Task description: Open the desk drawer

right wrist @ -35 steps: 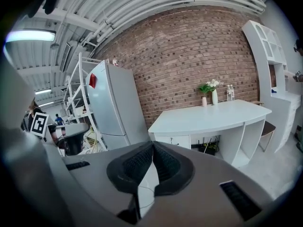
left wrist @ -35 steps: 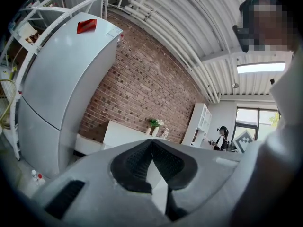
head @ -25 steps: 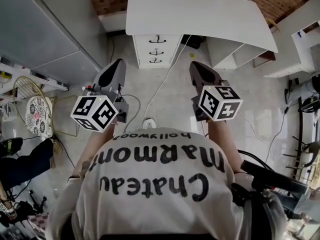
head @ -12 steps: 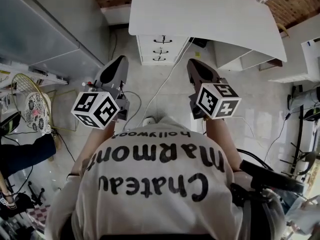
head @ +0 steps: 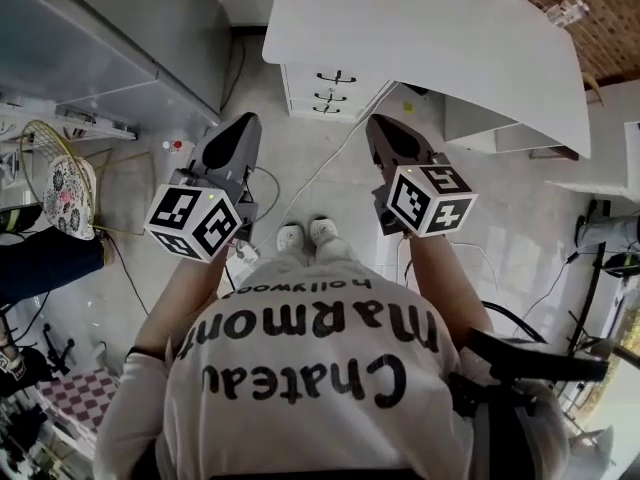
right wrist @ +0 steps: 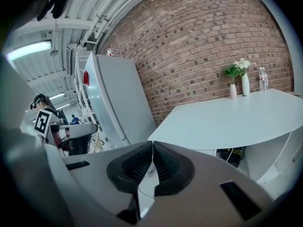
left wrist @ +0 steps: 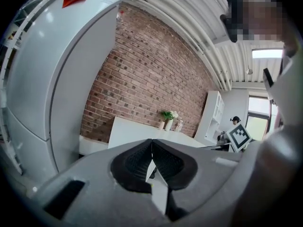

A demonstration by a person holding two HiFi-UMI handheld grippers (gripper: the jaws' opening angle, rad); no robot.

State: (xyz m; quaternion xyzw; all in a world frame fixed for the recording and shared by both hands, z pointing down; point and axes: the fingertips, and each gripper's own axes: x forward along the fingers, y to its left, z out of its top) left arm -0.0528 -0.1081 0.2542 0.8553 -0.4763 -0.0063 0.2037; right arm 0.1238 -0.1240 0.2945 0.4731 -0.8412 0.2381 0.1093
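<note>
The left gripper (head: 238,128) and the right gripper (head: 380,130) each hold their jaws together on nothing. Ahead of both and well apart, the drawers (head: 333,89) of the desk (head: 420,28) seem closed.

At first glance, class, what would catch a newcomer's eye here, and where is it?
The left hand-held gripper and right hand-held gripper, jaws together, point from mid-picture toward the white desk above. Its drawers sit closed under its left end. Bold lettering covers the person's shirt below.

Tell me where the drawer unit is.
Head view, top centre: the drawer unit sits under the white desk's left end, ahead of the left hand-held gripper and right hand-held gripper.
</note>
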